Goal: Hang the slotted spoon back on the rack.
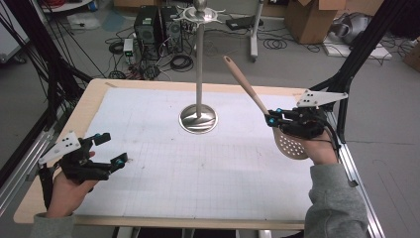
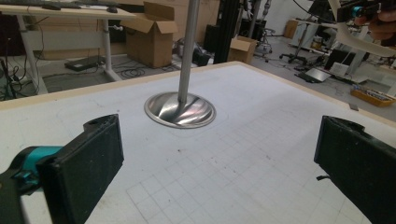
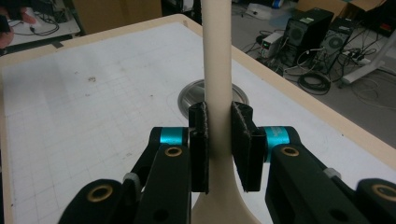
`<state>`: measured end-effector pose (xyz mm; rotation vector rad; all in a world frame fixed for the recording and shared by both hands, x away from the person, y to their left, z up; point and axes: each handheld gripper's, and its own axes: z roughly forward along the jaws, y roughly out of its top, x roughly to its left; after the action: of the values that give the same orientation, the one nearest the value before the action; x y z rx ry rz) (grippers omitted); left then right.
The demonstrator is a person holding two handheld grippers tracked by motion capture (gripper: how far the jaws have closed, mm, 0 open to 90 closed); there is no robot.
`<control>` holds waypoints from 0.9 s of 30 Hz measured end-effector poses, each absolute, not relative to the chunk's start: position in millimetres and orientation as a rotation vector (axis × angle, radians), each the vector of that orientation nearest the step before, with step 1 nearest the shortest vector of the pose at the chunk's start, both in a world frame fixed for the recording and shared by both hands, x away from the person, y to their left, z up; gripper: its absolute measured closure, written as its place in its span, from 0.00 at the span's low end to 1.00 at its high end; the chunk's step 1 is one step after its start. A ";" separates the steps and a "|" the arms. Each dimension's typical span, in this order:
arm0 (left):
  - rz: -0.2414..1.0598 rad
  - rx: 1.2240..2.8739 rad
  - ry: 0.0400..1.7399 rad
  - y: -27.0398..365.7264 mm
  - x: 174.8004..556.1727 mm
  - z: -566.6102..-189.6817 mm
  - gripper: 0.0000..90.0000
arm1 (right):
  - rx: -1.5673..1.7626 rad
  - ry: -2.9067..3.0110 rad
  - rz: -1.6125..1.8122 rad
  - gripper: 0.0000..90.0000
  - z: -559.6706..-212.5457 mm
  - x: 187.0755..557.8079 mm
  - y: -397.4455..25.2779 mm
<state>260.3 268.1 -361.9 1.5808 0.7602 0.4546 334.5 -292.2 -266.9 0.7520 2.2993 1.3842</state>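
While clamped, slotted spatula point(image 1: 277, 124) aloft.

The one fixed obstacle on the table point(image 1: 148, 208) is the metal stand point(image 1: 198, 74): its round base point(image 1: 198, 119) sits at the far middle and its pole rises straight up. The slotted spatula point(image 1: 257, 101), clamped in the right gripper point(image 1: 273, 120), slants up toward that pole with a gap between them. The left gripper point(image 1: 113, 148), jaws wide apart, has bare mat ahead up to the base
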 end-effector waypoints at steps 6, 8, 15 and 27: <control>0.445 1.579 0.761 268.2 260.2 -361.5 0.02 | 0.775 2.263 1.370 0.87 -256.6 337.1 -285.9; 0.444 1.582 0.758 268.2 259.9 -361.5 0.02 | 0.799 2.245 1.372 0.87 -253.4 338.8 -285.6; 0.449 1.568 0.762 272.0 257.6 -360.2 0.02 | 0.811 2.219 1.397 0.87 -241.6 342.0 -283.0; 0.466 1.554 0.777 281.0 252.6 -360.6 0.02 | 0.812 2.196 1.417 0.87 -227.6 349.2 -277.1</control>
<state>252.6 281.0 -360.6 1.5536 0.7771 0.4660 349.2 -277.1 -227.6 0.8121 2.1962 1.4170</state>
